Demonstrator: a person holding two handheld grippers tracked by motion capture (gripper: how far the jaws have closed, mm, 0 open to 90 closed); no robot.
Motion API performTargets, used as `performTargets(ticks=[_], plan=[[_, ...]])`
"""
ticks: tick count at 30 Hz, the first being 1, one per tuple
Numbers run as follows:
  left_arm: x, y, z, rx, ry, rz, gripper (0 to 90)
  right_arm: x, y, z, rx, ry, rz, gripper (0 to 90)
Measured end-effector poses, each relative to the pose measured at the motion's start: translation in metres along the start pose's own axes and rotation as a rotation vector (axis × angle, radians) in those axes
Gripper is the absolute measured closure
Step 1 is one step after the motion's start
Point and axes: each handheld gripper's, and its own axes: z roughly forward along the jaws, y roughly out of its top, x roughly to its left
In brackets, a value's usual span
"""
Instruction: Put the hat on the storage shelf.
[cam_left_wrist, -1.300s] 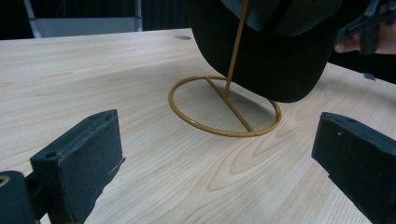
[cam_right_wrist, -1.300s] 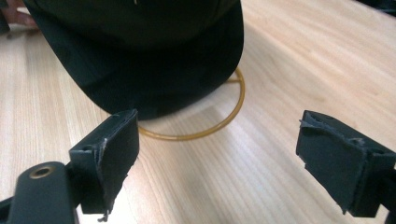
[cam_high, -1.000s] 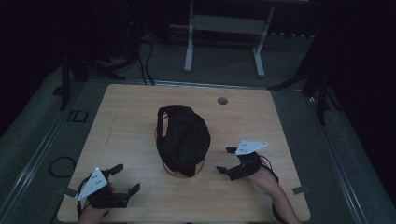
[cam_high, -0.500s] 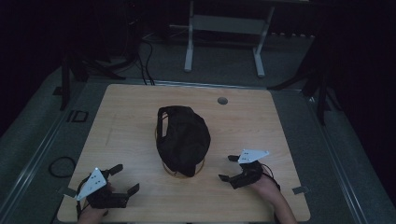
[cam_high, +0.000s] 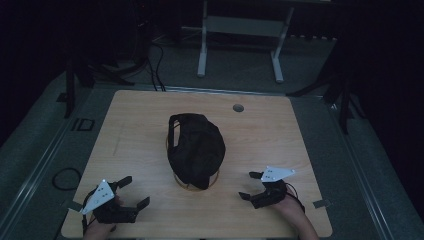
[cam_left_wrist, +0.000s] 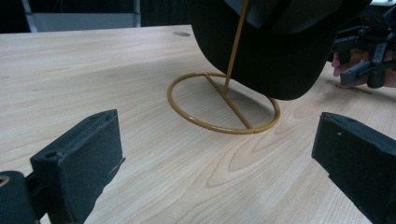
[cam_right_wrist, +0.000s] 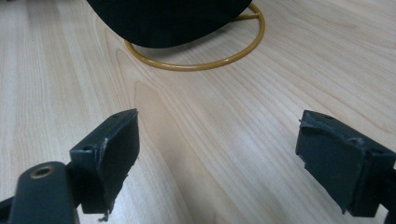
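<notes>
A: While both tongs rest low at the near edge of the surface (cam_high: 130, 125), what are they doing?

B: The left tongs (cam_high: 131, 192) sit with their jaws spread wide and nothing between them. In the left gripper view, bare wood shows between the two black jaws. The right tongs (cam_high: 251, 186) are also spread and empty; the right gripper view shows wood grain between the jaws.

A: And the cap?

B: The black cap (cam_high: 196, 149) hangs on a gold wire stand (cam_left_wrist: 223, 105), ahead of both tongs and between them. It lies forward and to the right of the left tongs, and forward and to the left of the right tongs. Neither pair touches it.

A: How does the stand look?

B: From the left tongs, its ring base lies flat on the surface just past the jaws, with a bar across it and a thin rod rising into the cap. The cap overhangs the far side of the ring. From the right tongs, the near arc of the ring curves under the cap's lower edge, a little beyond the jaw tips.

A: Anything else near the tongs?

B: Beyond the left tongs, at the right edge of their view, the right tongs show with fingers behind them. A small round grommet (cam_high: 238, 107) sits far ahead of the right tongs, past the cap.
</notes>
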Motion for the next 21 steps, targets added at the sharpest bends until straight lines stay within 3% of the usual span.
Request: performTargets(ticks=[11, 16, 21], plan=[[0.0, 0.0, 0.0, 0.001, 0.004, 0.002, 2.2, 0.0, -0.015, -0.014, 0.006, -0.046, 0.015, 13.2], [0.0, -0.001, 0.0, 0.006, 0.008, 0.004, 2.3, -0.003, -0.016, -0.022, -0.039, -0.066, 0.028, 13.2], [0.0, -0.001, 0.0, 0.007, 0.004, 0.003, 2.2, -0.005, -0.019, -0.024, -0.034, -0.085, 0.026, 13.3]])
